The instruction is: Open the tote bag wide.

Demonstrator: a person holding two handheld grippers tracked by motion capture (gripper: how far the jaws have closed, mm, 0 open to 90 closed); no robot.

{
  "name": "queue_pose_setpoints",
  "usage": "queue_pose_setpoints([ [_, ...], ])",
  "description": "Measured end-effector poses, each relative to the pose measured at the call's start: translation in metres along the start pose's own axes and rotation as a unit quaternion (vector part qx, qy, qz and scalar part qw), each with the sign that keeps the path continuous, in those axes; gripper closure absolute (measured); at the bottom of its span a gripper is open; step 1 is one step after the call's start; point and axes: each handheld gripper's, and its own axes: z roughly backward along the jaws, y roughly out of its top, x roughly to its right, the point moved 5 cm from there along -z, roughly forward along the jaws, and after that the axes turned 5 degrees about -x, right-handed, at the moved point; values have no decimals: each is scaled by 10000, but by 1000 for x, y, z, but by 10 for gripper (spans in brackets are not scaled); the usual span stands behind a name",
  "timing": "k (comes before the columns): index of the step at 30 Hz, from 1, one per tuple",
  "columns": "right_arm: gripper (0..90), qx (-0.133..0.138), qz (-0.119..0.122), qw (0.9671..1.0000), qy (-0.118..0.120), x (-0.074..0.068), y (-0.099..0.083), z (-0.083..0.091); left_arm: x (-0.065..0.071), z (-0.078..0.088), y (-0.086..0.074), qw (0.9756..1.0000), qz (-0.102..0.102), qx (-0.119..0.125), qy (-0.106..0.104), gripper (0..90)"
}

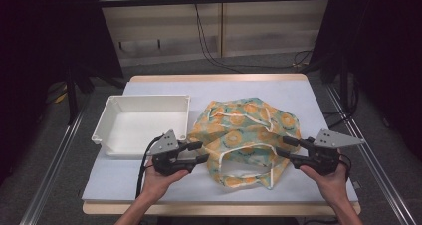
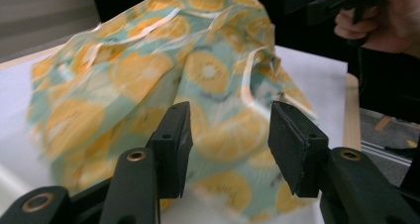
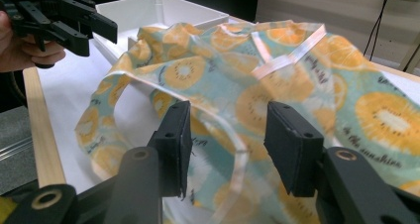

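Note:
A crumpled cloth bag (image 1: 244, 130) printed with orange slices on teal, with pale strap handles, lies on the white table mat. My left gripper (image 1: 200, 152) is at its left edge, jaws pointing right and standing open. In the left gripper view the open jaws (image 2: 228, 120) frame the cloth (image 2: 163, 70) without pressing on it. My right gripper (image 1: 284, 148) faces the bag from the right, also open. Through the right gripper view's jaws (image 3: 225, 120) I see the cloth (image 3: 277, 70), and a pale strap runs down through the gap.
An empty white plastic bin (image 1: 149, 97) sits left of the bag, just behind my left gripper. The white mat (image 1: 298, 95) covers a wooden table with metal rails on both sides. Cables hang down the back wall.

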Motion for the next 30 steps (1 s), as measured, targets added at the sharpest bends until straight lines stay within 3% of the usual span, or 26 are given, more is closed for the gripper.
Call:
queue_pose_setpoints([
  [5,493,8,-15,10000,-85,9,6,-3,2,-16,12,9998,-158,-34,-79,532],
  [8,441,-20,-18,9998,-202,17,10,-9,-3,-36,19,9997,-188,-111,-116,537],
  [16,383,-198,-30,9995,-231,31,13,-29,-17,-65,26,9997,-83,-203,-126,543],
  [23,433,-334,-62,9992,-205,39,12,-48,-28,-82,16,9991,-28,-402,-113,512],
  [30,510,-426,-89,9989,-162,46,13,-62,-27,-95,9,9983,-92,-552,-132,452],
])
